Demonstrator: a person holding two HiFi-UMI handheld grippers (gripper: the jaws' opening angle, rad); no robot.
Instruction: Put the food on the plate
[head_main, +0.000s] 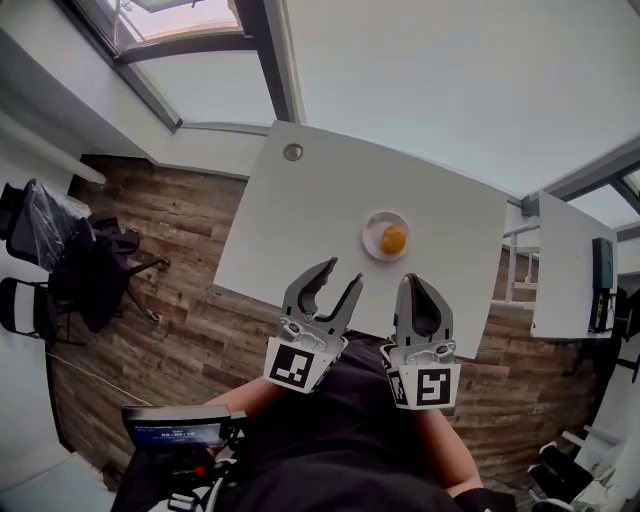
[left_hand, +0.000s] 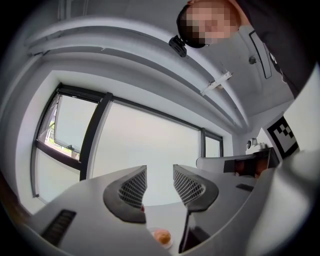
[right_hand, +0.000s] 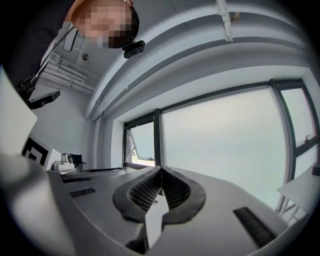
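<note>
Left hand-held gripper (head_main: 342, 273) half-open, empty | right hand-held gripper (head_main: 415, 281) closed, empty | round food (head_main: 394, 239), maybe a bun, on plate (head_main: 371, 228) | retreat level, clear of plate

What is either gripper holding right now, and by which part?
Nothing. The left gripper has its jaws apart and empty; the right gripper is shut on nothing. The food lies on the plate.

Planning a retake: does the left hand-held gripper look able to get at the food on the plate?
Probably yes. The left hand-held gripper is open and empty, the food lies uncovered on the plate, and only bare table shows between them.
</note>
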